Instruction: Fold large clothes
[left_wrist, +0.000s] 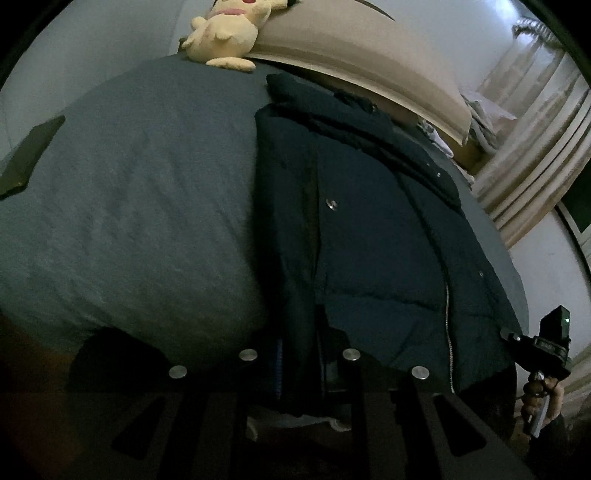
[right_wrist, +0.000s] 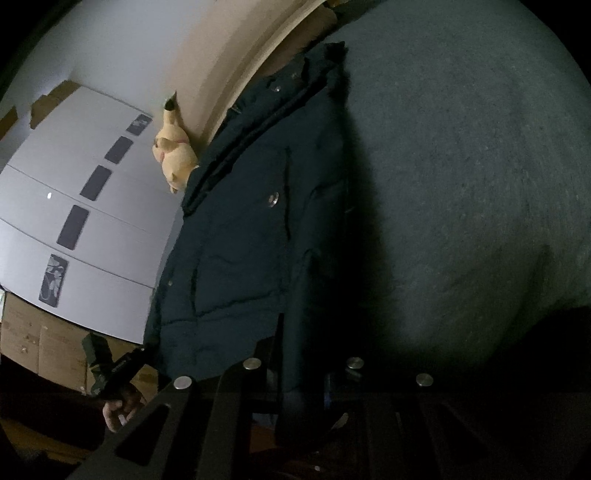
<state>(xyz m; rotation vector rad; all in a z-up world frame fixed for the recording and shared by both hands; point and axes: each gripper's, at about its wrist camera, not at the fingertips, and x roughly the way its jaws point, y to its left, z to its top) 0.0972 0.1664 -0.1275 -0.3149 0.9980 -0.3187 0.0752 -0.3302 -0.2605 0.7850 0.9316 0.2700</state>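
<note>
A dark navy padded jacket (left_wrist: 369, 229) with snap buttons and a zip lies lengthwise on a grey-blue bed cover (left_wrist: 140, 206), collar toward the headboard. My left gripper (left_wrist: 300, 373) is shut on the jacket's near hem. In the right wrist view the same jacket (right_wrist: 243, 236) lies on the bed cover (right_wrist: 461, 184), and my right gripper (right_wrist: 301, 376) is shut on its near hem. Each gripper shows in the other's view, held by a hand: the right one (left_wrist: 546, 354) at the jacket's right hem corner, the left one (right_wrist: 110, 365) at its left.
A yellow plush toy (left_wrist: 225, 35) sits at the head of the bed against a beige headboard (left_wrist: 354, 48). Beige curtains (left_wrist: 535, 155) hang to the right. A white wardrobe (right_wrist: 85, 206) and cardboard boxes (right_wrist: 40, 347) stand left of the bed.
</note>
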